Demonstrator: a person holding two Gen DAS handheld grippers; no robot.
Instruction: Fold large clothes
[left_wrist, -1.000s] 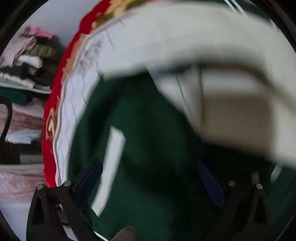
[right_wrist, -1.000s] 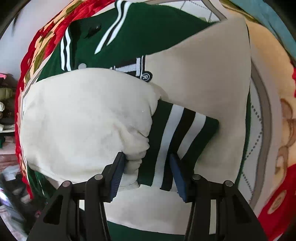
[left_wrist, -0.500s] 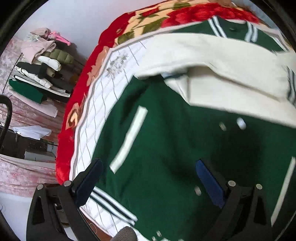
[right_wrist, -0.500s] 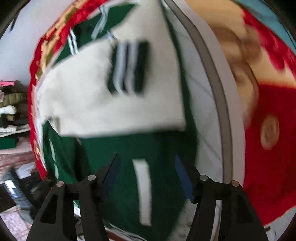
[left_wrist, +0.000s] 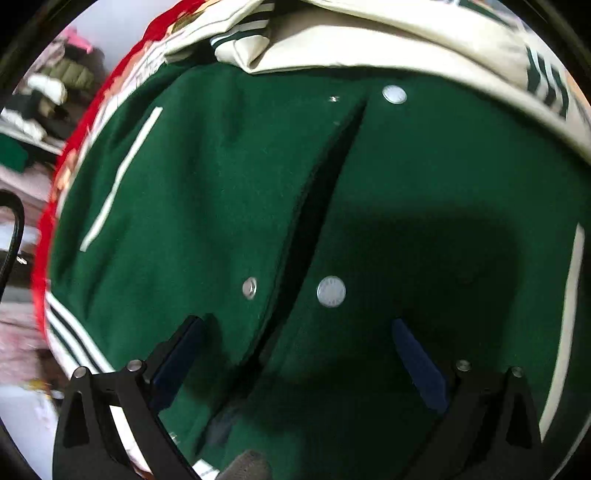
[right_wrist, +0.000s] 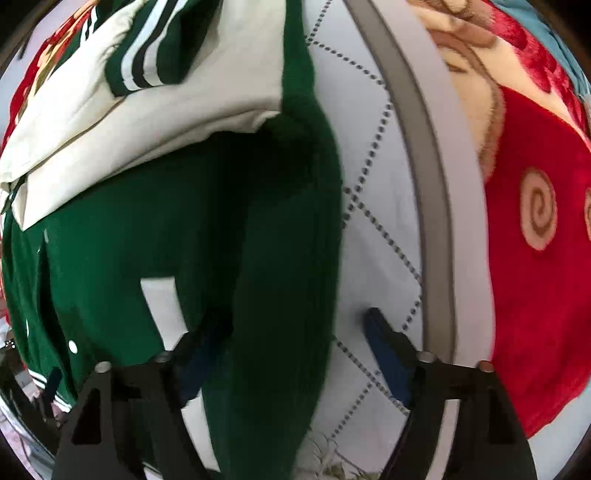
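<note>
green jacket (left_wrist: 424, 192) flat on the quilt (right_wrist: 373, 206), cream sleeves (right_wrist: 155, 110) folded across far end. left gripper (left_wrist: 295, 354) gaping over front opening; right gripper (right_wrist: 295, 350) gaping, straddling jacket's side edge, nearer hem.

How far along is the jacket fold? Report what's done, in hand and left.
Done: both cream sleeves lie folded across the chest of the green jacket.

In hand: nothing. The left hand-held gripper hangs open over the snap front; the right hand-held gripper is open, straddling the jacket's side edge.

Left: the lower body is unfolded, striped hem flat on the quilt.
</note>
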